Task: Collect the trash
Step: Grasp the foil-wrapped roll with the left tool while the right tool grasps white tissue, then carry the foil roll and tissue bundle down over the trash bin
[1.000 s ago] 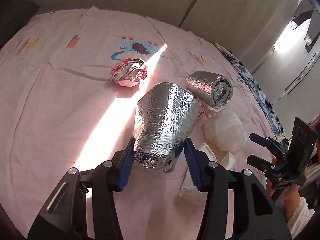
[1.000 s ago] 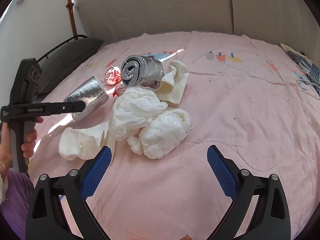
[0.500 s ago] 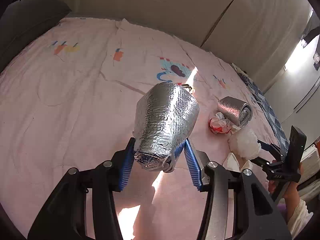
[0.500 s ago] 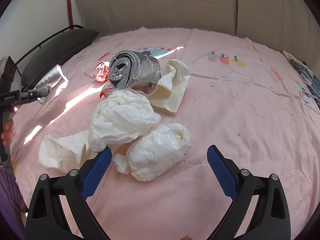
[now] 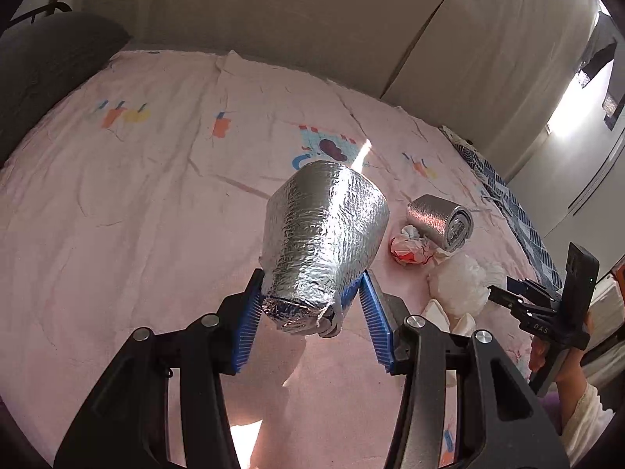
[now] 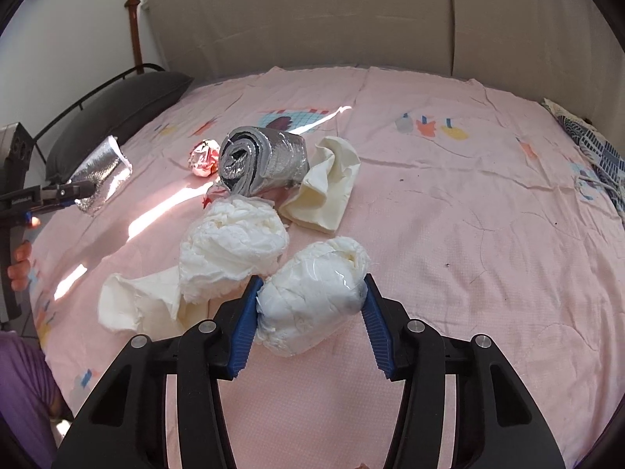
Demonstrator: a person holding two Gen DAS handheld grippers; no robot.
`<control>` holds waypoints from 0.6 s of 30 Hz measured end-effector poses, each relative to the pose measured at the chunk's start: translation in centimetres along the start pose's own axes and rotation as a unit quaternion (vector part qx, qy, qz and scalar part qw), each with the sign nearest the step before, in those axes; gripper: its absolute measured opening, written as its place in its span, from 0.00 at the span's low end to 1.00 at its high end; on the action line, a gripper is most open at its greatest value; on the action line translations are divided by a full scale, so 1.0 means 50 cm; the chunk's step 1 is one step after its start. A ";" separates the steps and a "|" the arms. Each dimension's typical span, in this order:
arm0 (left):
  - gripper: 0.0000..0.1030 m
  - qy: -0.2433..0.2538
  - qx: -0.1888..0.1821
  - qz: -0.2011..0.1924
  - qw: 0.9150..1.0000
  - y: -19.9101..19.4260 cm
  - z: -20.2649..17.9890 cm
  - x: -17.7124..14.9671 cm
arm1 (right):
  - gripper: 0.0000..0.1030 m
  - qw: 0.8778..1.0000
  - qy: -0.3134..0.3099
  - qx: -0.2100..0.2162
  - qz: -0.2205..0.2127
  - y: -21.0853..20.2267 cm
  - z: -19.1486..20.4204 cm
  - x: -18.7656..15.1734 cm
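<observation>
The left gripper (image 5: 310,322) is clamped on the narrow, crumpled end of a silver foil pouch (image 5: 324,242), held clear above the pink bedsheet (image 5: 136,215). The pouch is quilted and shiny, flaring wider away from the blue pads; its long axis runs straight out along the fingers, wide end pointing away from the camera and up the bed.

The right gripper (image 6: 310,312) has its jaws closing, with a white wadded bundle (image 6: 312,297) between them and both blue pads against its sides. The bundle is soft, creased and partly wrapped in clear film, lying on the sheet with its long axis slanting from lower left to upper right across the fingers.

Just beyond it lies a second white crumpled wad (image 6: 234,246), touching a flat cream-coloured rag (image 6: 136,301) to its left. Farther out sits a rolled silver foil mat (image 6: 261,164), its open spiral end facing the right camera, with a red-and-white crumpled wrapper (image 6: 203,156) beside it and a cream cloth (image 6: 328,183) leaning on its right. A dark pillow (image 6: 117,113) lies at the bed's far left corner.
</observation>
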State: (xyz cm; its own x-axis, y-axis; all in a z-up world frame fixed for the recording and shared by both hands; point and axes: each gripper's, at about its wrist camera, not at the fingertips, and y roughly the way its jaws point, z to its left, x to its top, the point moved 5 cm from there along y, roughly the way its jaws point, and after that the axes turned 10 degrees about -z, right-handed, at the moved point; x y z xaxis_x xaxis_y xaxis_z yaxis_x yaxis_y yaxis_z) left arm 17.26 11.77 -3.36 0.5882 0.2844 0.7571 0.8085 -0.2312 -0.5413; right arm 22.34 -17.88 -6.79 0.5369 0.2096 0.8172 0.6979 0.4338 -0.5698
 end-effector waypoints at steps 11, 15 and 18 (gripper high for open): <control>0.49 0.012 -0.022 -0.009 1.000 -0.127 -0.081 0.007 | 0.46 1.000 -0.012 -0.013 -0.025 -0.162 0.014 0.029; 0.49 0.024 -0.024 -0.006 0.999 -0.190 -0.114 -0.001 | 0.46 0.999 -0.008 -0.010 -0.030 -0.236 0.033 0.026; 0.49 0.038 -0.026 -0.006 0.999 -0.241 -0.143 -0.006 | 0.46 0.999 -0.006 -0.006 -0.032 -0.290 0.050 0.020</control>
State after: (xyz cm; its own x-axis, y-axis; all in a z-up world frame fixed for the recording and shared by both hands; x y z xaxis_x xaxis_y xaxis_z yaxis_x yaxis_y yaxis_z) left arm 7.21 7.83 5.57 0.5729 0.2160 0.7906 0.8126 -0.2758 -0.5135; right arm 11.56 -21.76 2.49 0.4844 0.1923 0.8534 0.7365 0.4369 -0.5165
